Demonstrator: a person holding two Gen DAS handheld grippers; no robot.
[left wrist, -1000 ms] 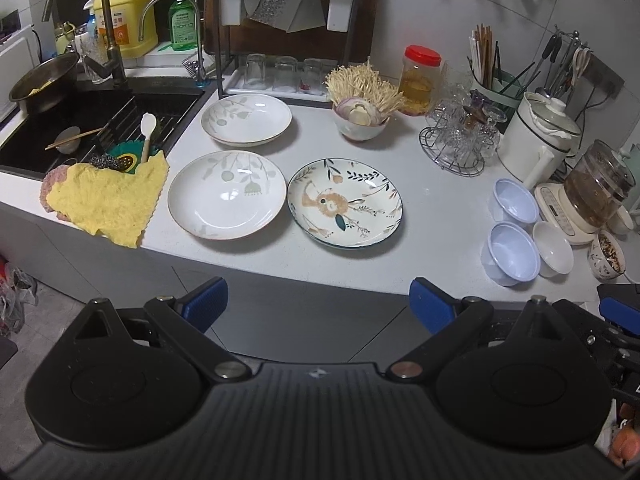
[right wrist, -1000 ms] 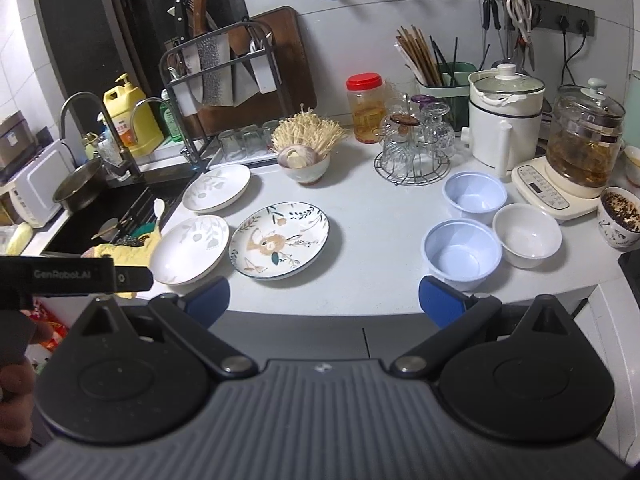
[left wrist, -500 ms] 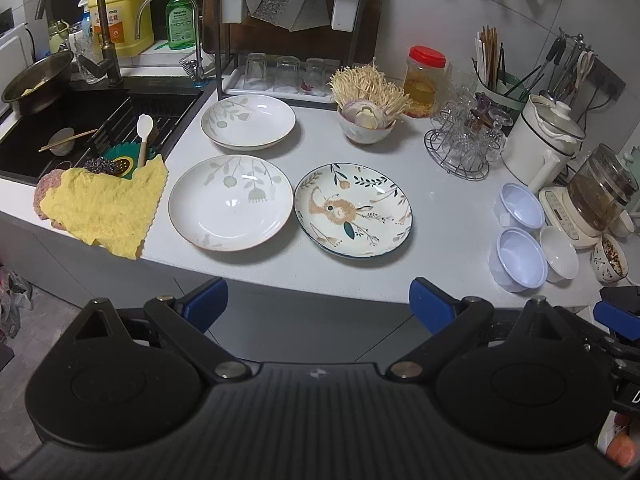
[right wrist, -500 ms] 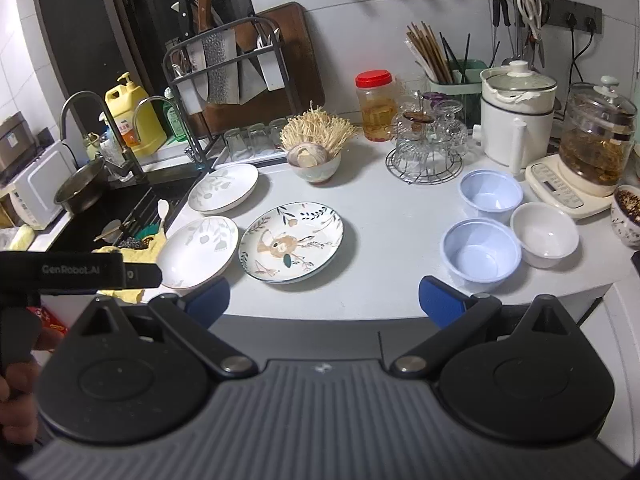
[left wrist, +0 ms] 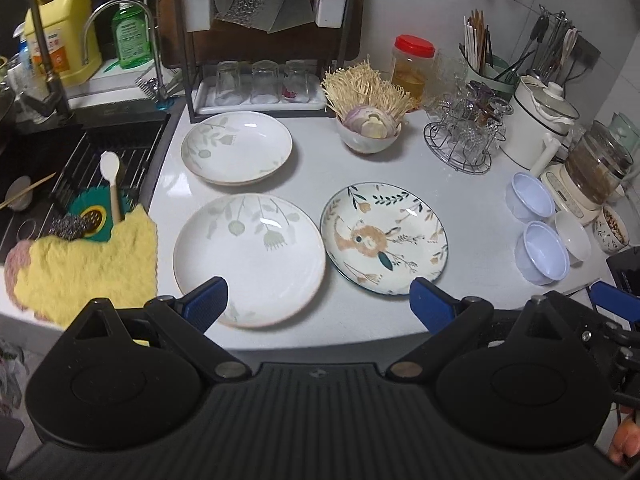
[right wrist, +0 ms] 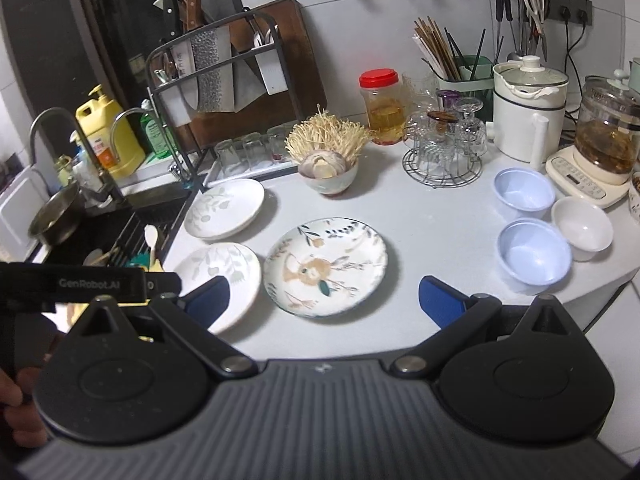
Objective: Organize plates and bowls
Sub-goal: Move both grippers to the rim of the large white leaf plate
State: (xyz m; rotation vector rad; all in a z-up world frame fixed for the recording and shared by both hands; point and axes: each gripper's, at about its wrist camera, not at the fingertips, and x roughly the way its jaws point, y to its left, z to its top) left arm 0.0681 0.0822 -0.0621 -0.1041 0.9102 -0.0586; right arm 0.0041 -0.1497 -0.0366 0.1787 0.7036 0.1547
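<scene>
L+R fingers (left wrist: 204, 304) wide, plates (left wrist: 248, 260) untouched

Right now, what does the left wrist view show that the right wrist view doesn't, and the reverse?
Left only: the yellow cloth spread by the sink.
Right only: the knives above the rack, the wall sockets, and the left gripper's body at the edge.
Both: three plates, including the deer plate, three empty bowls, both grippers open.

Two white plates (left wrist: 248, 256) carry pale green flowers; the third plate (left wrist: 384, 238) — tan and teal. Two bowls (right wrist: 534, 250) are pale blue — one bowl (right wrist: 582, 228) white.
</scene>
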